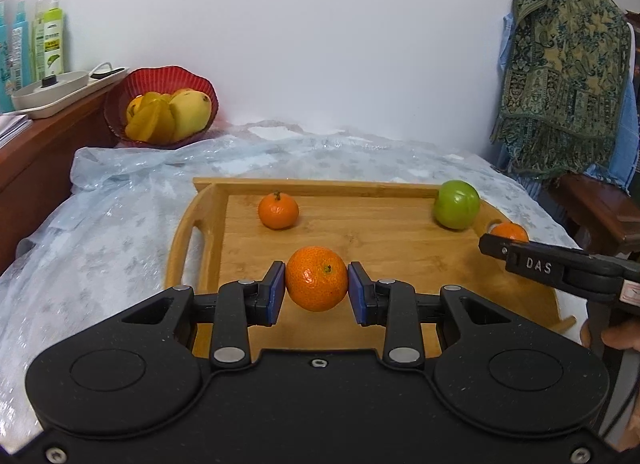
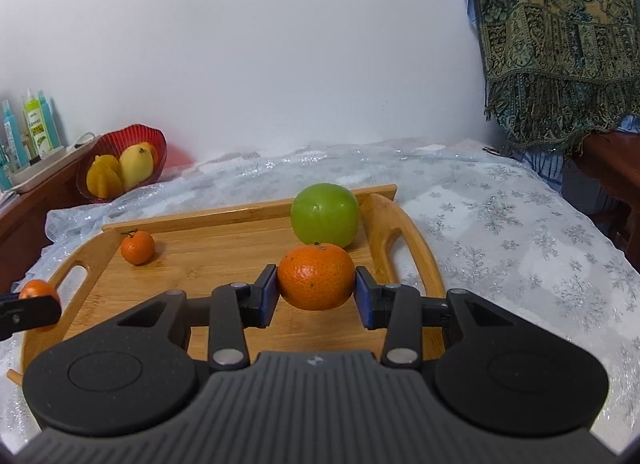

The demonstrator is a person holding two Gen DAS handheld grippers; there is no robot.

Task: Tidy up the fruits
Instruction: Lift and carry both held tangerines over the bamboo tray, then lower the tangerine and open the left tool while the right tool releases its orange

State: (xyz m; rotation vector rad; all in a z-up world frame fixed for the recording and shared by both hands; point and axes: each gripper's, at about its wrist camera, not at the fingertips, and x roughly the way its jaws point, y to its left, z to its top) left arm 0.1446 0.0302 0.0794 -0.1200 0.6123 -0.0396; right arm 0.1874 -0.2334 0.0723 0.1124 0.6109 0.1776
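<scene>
In the left wrist view my left gripper point(image 1: 317, 289) is shut on an orange mandarin point(image 1: 316, 276), held just above the wooden tray point(image 1: 320, 185). A smaller mandarin point(image 1: 278, 210) and a green apple point(image 1: 457, 204) rest at the tray's far side. In the right wrist view my right gripper point(image 2: 317, 290) is shut on a second mandarin point(image 2: 316, 276), just in front of the green apple point(image 2: 324, 214). The small mandarin point(image 2: 137, 247) lies at the far left of the tray point(image 2: 200, 217). Each view shows the other gripper's mandarin at its edge point(image 1: 509, 230) point(image 2: 38, 289).
A red basket point(image 1: 160, 76) point(image 2: 156, 140) with yellow fruits stands at the back left against the wall. A glittery cloth point(image 2: 500, 224) covers the table. A wooden shelf with bottles point(image 1: 52, 40) is at the left, a patterned shawl point(image 1: 568, 64) hangs at the right.
</scene>
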